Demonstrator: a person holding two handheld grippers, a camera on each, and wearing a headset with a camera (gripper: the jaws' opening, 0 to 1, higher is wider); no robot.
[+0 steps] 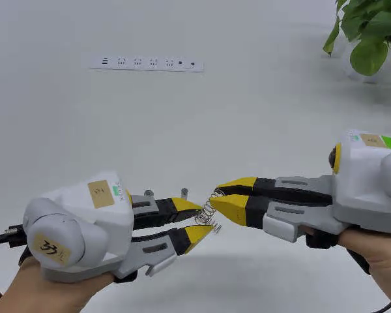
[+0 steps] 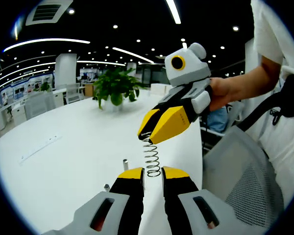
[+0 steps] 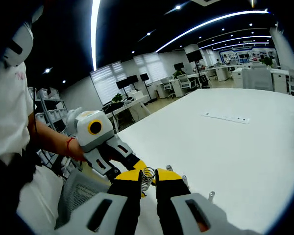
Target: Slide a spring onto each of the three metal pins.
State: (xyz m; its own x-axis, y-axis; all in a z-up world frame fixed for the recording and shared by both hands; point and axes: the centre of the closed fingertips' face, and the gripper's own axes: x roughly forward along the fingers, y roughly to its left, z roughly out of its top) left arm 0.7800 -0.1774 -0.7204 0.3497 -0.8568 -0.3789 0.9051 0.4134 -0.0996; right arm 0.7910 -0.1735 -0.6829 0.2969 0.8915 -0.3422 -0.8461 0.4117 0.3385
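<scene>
Spring [image 1: 208,210] stretches between my left gripper [image 1: 206,218] and right gripper [image 1: 214,195], both pinching its ends; pins [image 1: 184,192] stand upright just behind, nearer the left.

- A wide white table [image 1: 182,130] with a plain, matte top carries everything.
- A white power strip [image 1: 146,62] lies flat on the table's far side, its sockets in a row facing up.
- A potted plant [image 1: 368,32] with broad green leaves stands on the table at the far right, well apart from the power strip.
- Three short metal pins [image 3: 184,179] stand upright on the table's near part, close together in a row, well apart from the strip and the plant.
</scene>
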